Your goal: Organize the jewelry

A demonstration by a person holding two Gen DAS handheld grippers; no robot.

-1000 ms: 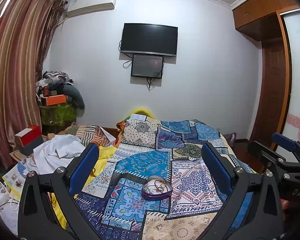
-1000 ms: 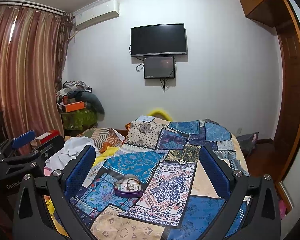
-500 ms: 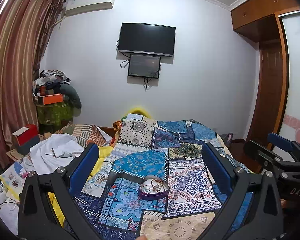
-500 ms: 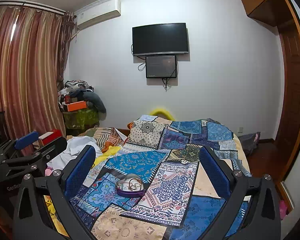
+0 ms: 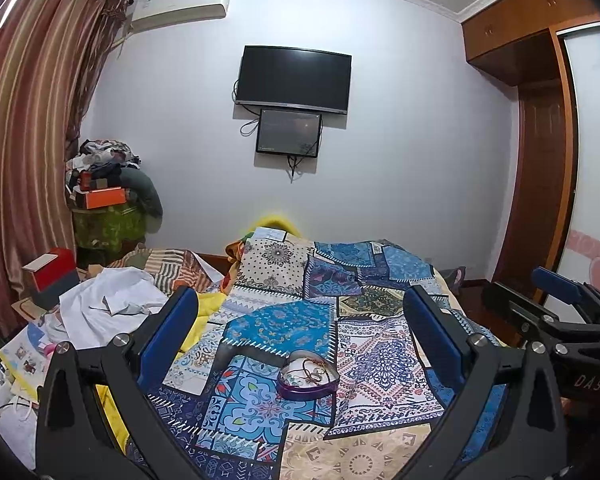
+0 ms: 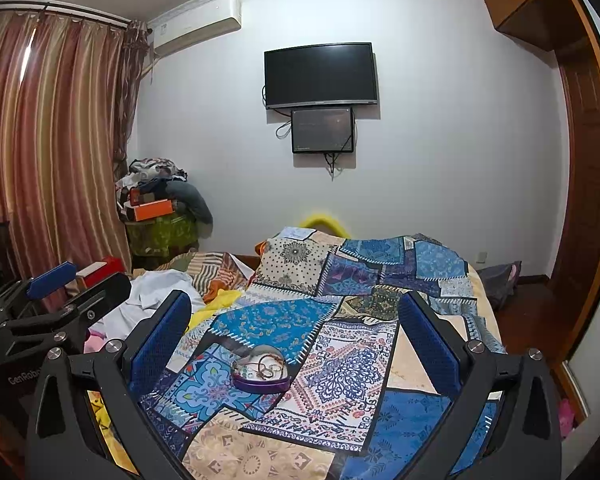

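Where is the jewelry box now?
The jewelry box lies on the quilt, near the bed's middle; in both views it shows ahead between the open claw fingers, untouched.

the right tongs (image 6: 296, 332) hang wide open over a bed (image 6: 416, 364) spread with a blue patchwork quilt, nothing between their blue pads (image 6: 160, 340). a purple heart-shaped box (image 6: 261, 371) holding tangled jewelry (image 6: 265, 364) lies on the quilt, near the left pad. the left tongs (image 6: 52, 280) show at far left.
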